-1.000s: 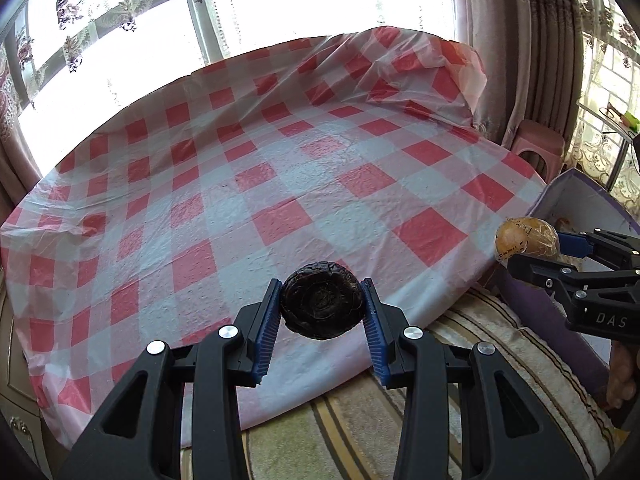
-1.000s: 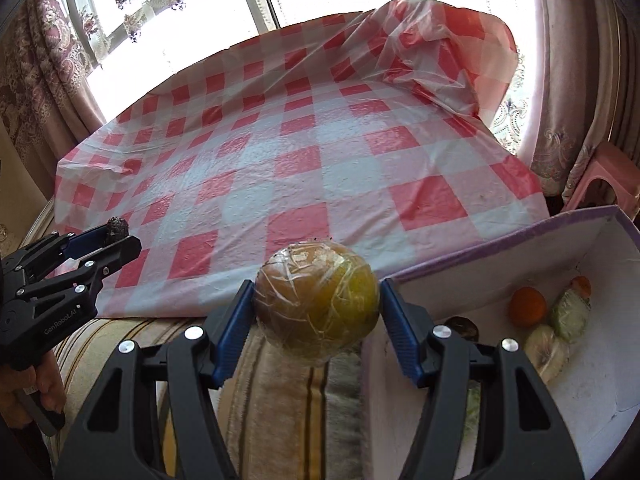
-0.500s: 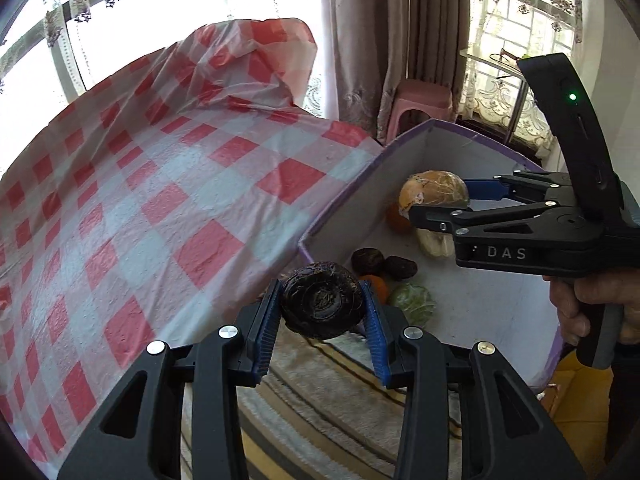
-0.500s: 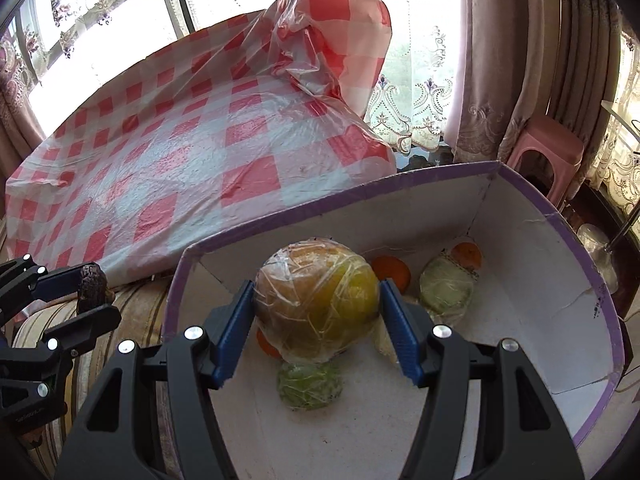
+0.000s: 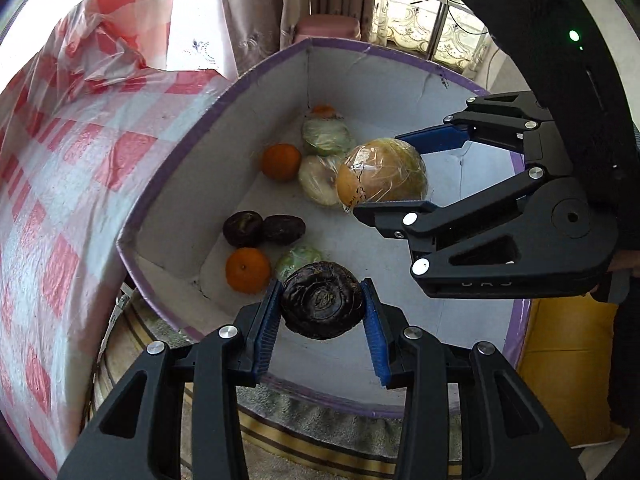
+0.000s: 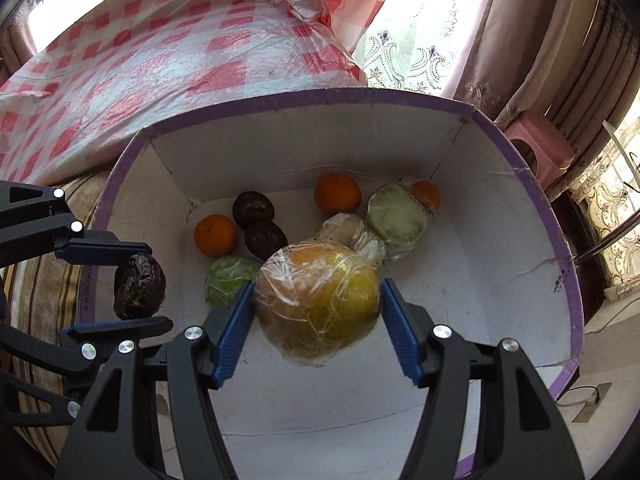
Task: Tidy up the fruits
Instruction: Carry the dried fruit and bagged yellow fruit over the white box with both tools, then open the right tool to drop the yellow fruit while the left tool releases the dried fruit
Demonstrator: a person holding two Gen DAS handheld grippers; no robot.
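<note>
My left gripper is shut on a dark wrinkled fruit and holds it over the near edge of the white box with a purple rim. It also shows in the right wrist view with the dark fruit. My right gripper is shut on a large yellow fruit wrapped in plastic film, held above the inside of the box. It also shows in the left wrist view, holding the wrapped fruit.
In the box lie oranges, two dark fruits and several film-wrapped green and pale fruits. A table with a red-and-white checked cloth stands left of the box. A pink stool and curtains are behind.
Both grippers have swung from the checked table over to the box, carrying their fruits. They now hang lower and further inside the box than half a second ago.
</note>
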